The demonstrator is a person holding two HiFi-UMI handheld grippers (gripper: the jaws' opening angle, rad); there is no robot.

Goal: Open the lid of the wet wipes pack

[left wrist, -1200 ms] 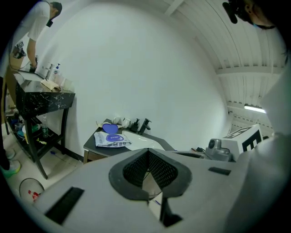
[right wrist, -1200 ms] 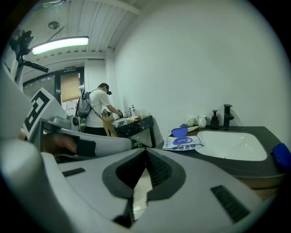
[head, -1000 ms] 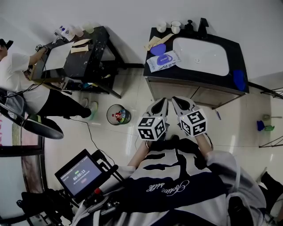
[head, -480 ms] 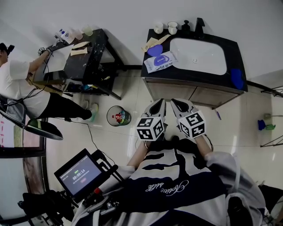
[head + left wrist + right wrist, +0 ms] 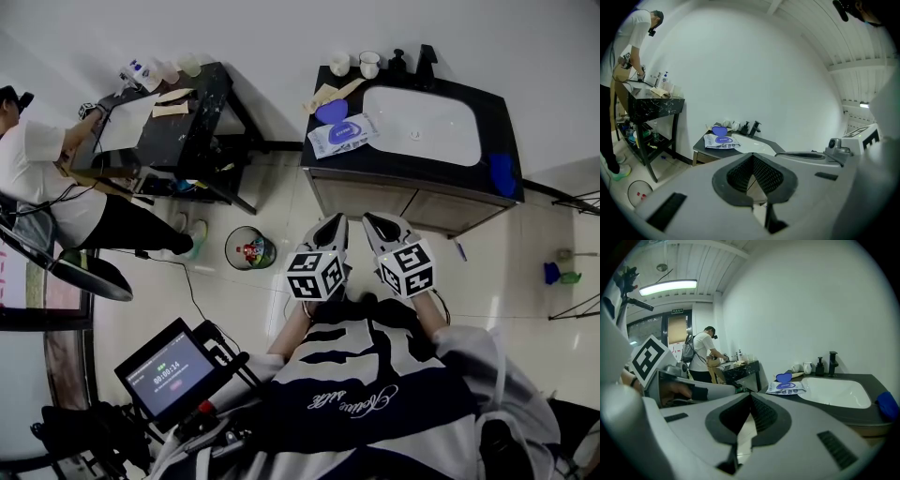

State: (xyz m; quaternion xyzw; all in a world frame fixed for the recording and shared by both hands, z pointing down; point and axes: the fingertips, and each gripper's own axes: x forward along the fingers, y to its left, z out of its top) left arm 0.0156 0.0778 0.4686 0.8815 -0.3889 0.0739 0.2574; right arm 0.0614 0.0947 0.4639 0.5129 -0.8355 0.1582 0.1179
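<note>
The wet wipes pack point(image 5: 344, 134) lies flat on the dark vanity counter point(image 5: 403, 171), left of the white basin point(image 5: 422, 122). A blue rounded flap point(image 5: 331, 111) shows at its far end; whether it is the lid, I cannot tell. Both grippers hang over the floor in front of the vanity, well short of the pack. My left gripper point(image 5: 333, 221) is shut and holds nothing, and so is my right gripper point(image 5: 372, 219). The pack point(image 5: 721, 141) is small and distant beyond the left gripper point(image 5: 752, 156). It also lies far past the right gripper point(image 5: 750, 395), as a small pack point(image 5: 787, 386).
Two cups point(image 5: 354, 62), a soap dispenser point(image 5: 398, 58) and a black tap point(image 5: 429, 54) line the counter's back edge; a blue sponge point(image 5: 503, 171) lies at its right. A person point(image 5: 37, 159) works at a black table point(image 5: 187, 122). A bin point(image 5: 249, 247) stands on the floor.
Both grippers have drifted slightly left and stay shut. The person at the black table has shifted their arm. The pack has not moved.
</note>
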